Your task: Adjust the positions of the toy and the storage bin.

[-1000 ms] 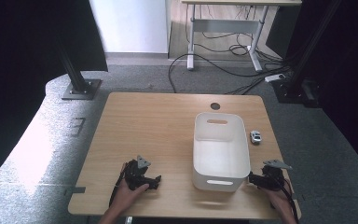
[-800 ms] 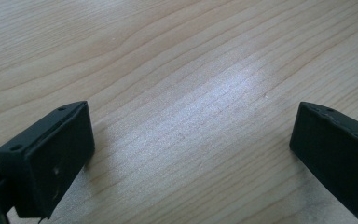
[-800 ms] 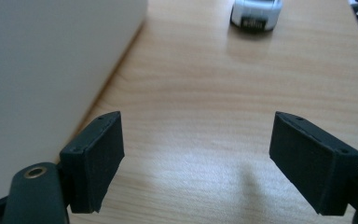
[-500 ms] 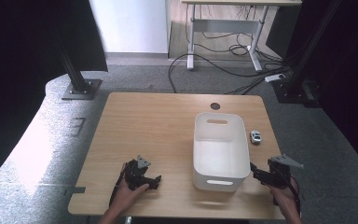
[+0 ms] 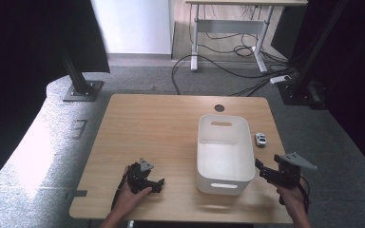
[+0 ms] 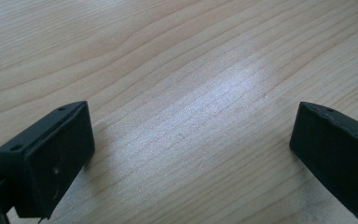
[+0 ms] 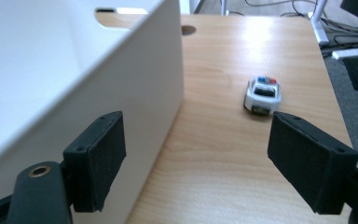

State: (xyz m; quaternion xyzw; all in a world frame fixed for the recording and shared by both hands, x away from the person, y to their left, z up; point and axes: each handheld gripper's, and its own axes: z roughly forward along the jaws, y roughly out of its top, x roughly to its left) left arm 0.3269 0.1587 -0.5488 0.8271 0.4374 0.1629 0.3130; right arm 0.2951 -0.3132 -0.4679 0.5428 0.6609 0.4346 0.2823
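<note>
A white plastic bin point(image 5: 225, 152) with handle slots stands on the right half of the wooden table point(image 5: 161, 128). Its inside looks empty. A small white toy police car point(image 5: 260, 139) sits on the table just right of the bin, and shows ahead in the right gripper view as the toy car point(image 7: 262, 94). My right gripper point(image 5: 261, 170) is lifted at the bin's near right corner, open, with its jaws wide apart point(image 7: 196, 163) beside the bin wall point(image 7: 121, 88). My left gripper point(image 5: 158, 183) rests low near the table's front left, open over bare wood point(image 6: 191, 140).
A round cable hole point(image 5: 219, 108) lies behind the bin. Beyond the table are a desk frame point(image 5: 228, 23), floor cables point(image 5: 228, 61) and a power strip point(image 5: 281, 79). Black stand posts point(image 5: 78, 76) rise at left and right. The table's right edge is close to the toy car.
My right gripper has risen and drawn back toward the table's front right edge, tilting up beside the bin. The left gripper and the other objects have stayed put.
</note>
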